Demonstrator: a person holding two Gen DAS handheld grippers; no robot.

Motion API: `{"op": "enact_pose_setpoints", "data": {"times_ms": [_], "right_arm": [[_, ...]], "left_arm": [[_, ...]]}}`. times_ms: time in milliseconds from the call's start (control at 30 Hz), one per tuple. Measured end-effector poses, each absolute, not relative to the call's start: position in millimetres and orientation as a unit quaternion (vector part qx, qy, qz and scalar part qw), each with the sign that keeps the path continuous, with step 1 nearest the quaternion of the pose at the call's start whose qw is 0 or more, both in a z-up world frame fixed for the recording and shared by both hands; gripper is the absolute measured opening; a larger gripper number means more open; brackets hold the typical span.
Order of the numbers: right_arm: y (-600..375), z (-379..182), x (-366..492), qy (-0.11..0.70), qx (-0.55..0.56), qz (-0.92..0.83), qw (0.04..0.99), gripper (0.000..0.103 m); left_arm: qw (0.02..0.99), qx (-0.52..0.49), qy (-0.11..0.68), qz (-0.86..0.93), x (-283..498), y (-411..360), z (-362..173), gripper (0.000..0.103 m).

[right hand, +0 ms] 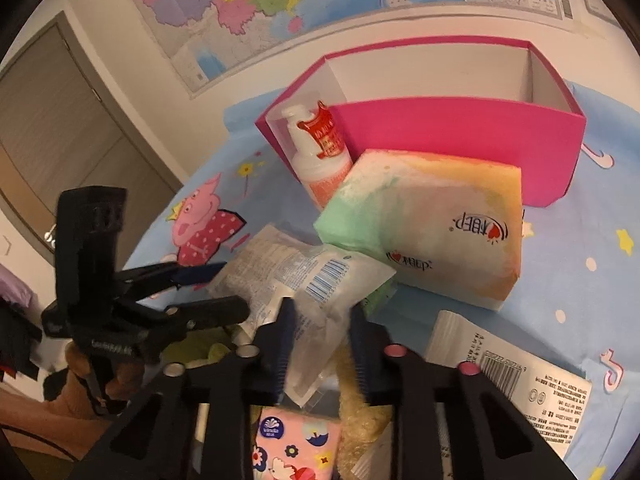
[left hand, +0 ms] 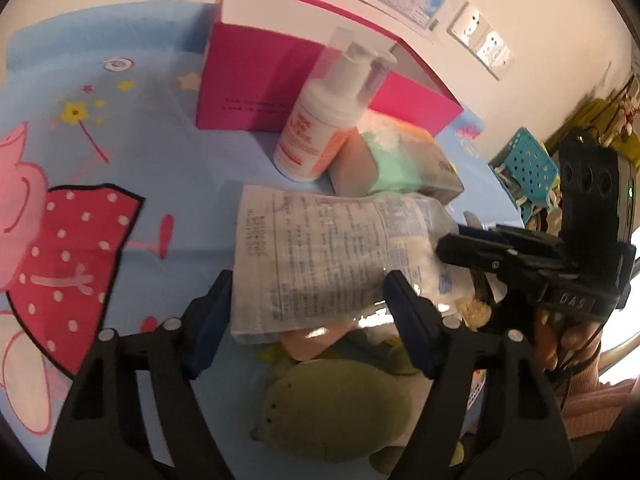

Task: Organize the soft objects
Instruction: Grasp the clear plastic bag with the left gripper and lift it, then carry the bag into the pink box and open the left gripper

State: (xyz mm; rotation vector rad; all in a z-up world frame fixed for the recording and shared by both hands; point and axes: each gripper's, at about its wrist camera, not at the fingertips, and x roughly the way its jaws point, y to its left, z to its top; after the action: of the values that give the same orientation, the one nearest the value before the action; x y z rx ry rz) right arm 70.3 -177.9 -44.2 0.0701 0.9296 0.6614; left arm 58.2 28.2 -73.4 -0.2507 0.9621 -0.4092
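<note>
The right tongs [right hand: 320, 344] are clamped on a corner of a clear plastic packet [right hand: 320, 280] printed with small text and a blue barcode, the film bunched between the two blue pads. In the left wrist view the same packet [left hand: 320, 256] lies flat across the middle of the scene, and the right tongs [left hand: 452, 248] come in from the right and pinch its right end. The left tongs [left hand: 308, 320] stand apart with their blue pads on either side of the packet's near edge; the left pad sits just beside the packet's left edge, and whether the right pad touches the film cannot be told.

Everything rests on a bed covered with a blue cartoon sheet [left hand: 140, 140] showing a pink pig in a red dotted dress. Beyond the packet a pastel tissue pack [right hand: 432, 224] in green, orange and white lies next to a white pump bottle [left hand: 320, 120] with an orange label. Behind them stands an open pink box [right hand: 460, 128] with a white inside, empty as far as shown. Near the left tongs lie a green plush toy [left hand: 340, 408] and a pink item tucked under the packet. Nearest the right camera lies a small pink patterned tissue pack [right hand: 296, 448], and another clear printed bag [right hand: 512, 376] lies on the right.
</note>
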Motion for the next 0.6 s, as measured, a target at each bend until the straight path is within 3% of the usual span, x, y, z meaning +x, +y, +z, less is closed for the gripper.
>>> {"op": "enact_pose_setpoints", "data": {"times_ms": [33, 233, 600], "right_arm": [[-177.0, -43.0, 68.5, 0.437, 0.028, 0.311, 0.843, 0.012], [-177.8, -24.0, 58.8, 0.409, 0.011, 0.317, 0.856, 0.011], [-179.4, 68.0, 77.4, 0.306, -0.001, 0.347, 0.886, 0.011]], "left_arm": [[0.860, -0.119, 0.456, -0.194, 57.4, 28.0, -72.7, 0.072], [0.870, -0.124, 0.434, -0.196, 47.9, 26.3, -56.7, 0.068], [0.923, -0.076, 0.316, -0.204, 50.0, 29.8, 49.4, 0.068]]}}
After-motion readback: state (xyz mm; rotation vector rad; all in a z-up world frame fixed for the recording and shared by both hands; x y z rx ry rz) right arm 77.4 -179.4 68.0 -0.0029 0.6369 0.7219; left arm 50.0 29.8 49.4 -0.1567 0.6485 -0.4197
